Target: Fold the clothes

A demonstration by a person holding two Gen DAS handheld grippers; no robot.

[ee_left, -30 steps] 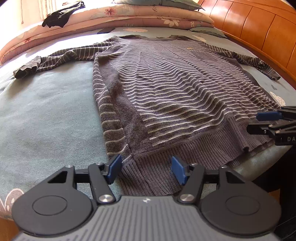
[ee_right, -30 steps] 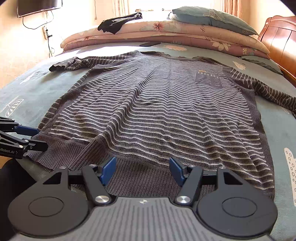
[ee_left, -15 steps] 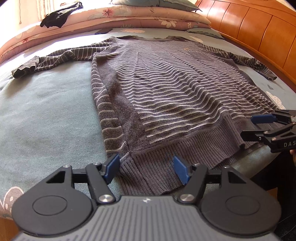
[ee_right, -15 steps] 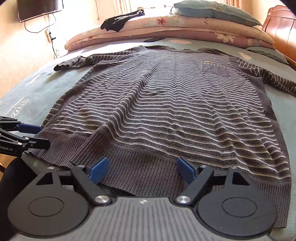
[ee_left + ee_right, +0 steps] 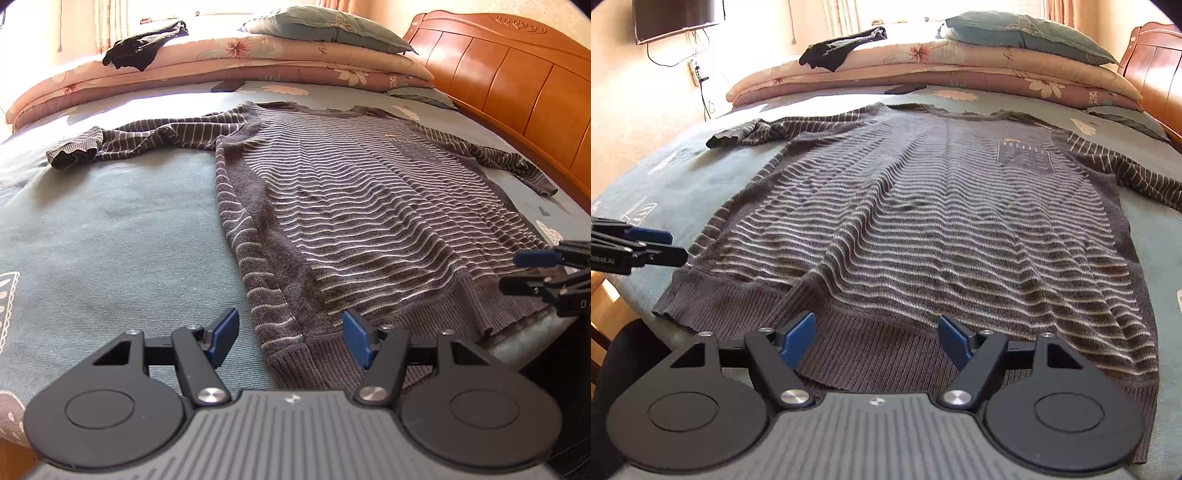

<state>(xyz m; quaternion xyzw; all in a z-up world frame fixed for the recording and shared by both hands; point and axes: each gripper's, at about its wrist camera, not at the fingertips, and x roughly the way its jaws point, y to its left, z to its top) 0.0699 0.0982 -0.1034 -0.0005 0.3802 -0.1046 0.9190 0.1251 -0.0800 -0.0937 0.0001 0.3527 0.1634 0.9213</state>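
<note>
sweater hem [image 5: 746, 325] under tool, television [image 5: 676, 16] cropped

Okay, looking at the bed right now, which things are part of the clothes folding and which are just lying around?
Part of the job:
- striped sweater, spread flat on the bed
- left gripper, jaws closing over the hem, not gripping
- right gripper, jaws closing over the hem, not gripping

Just lying about:
- black garment on the folded quilts
- pillow
- wall TV

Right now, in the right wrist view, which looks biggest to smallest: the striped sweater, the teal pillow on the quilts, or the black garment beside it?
1. Grey striped knit sweater, by far the largest.
2. Teal pillow atop the folded quilts.
3. Crumpled black garment, smallest.

The sweater lies nearest the camera, which exaggerates its lead; pillow and garment sit at a similar distance.
</note>
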